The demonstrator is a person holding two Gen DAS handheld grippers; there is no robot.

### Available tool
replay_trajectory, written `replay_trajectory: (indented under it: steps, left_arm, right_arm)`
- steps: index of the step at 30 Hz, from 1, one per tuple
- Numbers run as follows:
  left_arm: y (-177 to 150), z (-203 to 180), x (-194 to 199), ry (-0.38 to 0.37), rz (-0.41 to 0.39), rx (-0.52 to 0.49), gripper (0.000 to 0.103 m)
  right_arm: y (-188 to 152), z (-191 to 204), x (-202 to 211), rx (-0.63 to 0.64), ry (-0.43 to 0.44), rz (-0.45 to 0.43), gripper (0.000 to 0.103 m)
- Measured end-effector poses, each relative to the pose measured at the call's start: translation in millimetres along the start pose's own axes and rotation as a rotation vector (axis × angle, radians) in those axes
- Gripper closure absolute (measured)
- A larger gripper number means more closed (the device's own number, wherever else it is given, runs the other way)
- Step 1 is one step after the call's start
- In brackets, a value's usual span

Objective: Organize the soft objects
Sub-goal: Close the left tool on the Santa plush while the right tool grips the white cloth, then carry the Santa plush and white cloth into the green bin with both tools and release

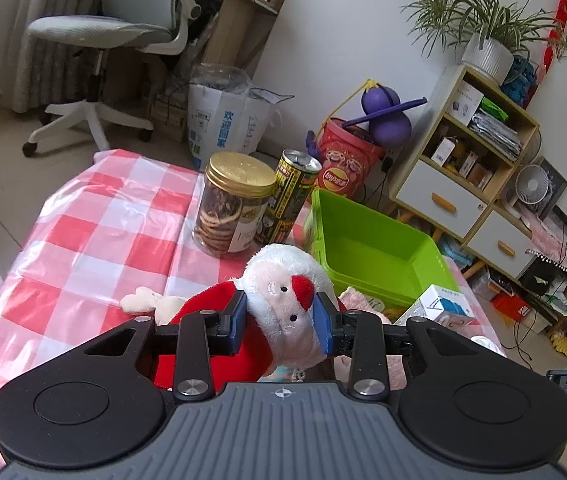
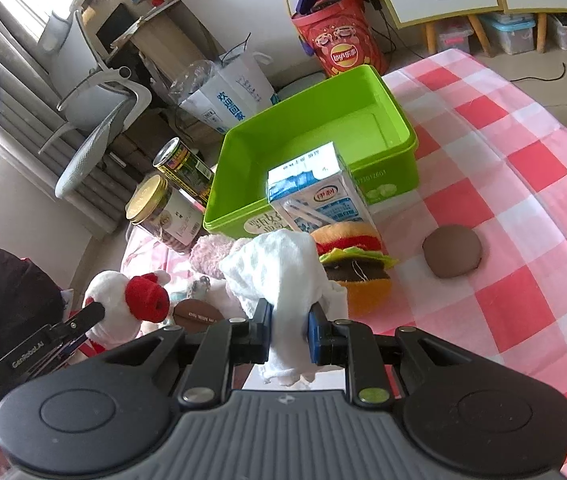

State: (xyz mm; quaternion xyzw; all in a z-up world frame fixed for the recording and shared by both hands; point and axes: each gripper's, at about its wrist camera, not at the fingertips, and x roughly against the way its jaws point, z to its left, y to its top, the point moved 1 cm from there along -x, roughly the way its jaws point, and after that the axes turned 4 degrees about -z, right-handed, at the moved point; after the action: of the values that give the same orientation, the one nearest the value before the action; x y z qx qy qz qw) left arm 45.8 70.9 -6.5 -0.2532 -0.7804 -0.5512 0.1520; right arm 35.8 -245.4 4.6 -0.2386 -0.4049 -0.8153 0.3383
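My left gripper (image 1: 279,320) is shut on the head of a Santa plush doll (image 1: 283,292) with a white beard and red body, held just above the checked tablecloth. In the right wrist view the same doll (image 2: 123,304) shows at the left with the left gripper's finger against it. My right gripper (image 2: 289,336) is shut on a white cloth (image 2: 283,276), which bunches above the pads and hangs below them. An empty green bin (image 1: 367,248) (image 2: 315,136) stands behind both. A plush hamburger (image 2: 353,260) and a pink plush (image 2: 213,256) lie in front of the bin.
A milk carton (image 2: 319,196) stands against the bin's front wall. A gold-lidded cookie jar (image 1: 231,204) and a drink can (image 1: 291,196) stand left of the bin. A brown round pad (image 2: 453,256) lies on the red-and-white cloth (image 2: 523,200). Shelves, a chair and bags stand beyond the table.
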Motion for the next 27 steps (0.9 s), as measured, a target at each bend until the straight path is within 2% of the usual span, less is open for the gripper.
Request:
replay_trajectory:
  steps: [6, 18, 23, 27]
  left_arm:
    - [0, -6, 4, -0.007, -0.008, 0.005, 0.068]
    - [4, -38, -5, -0.050, -0.010, 0.030, 0.068]
    - [17, -56, -19, -0.062, -0.010, 0.011, 0.068]
    - [31, -67, -38, -0.072, -0.007, -0.001, 0.068]
  right_arm:
    - [1, 0, 2, -0.001, 0.007, -0.003, 0.103]
    - [17, 2, 15, -0.053, 0.094, -0.076, 0.103]
    - [49, 2, 19, -0.090, 0.133, -0.118, 0.103]
    - [81, 1, 19, -0.073, 0.115, -0.184, 0.103]
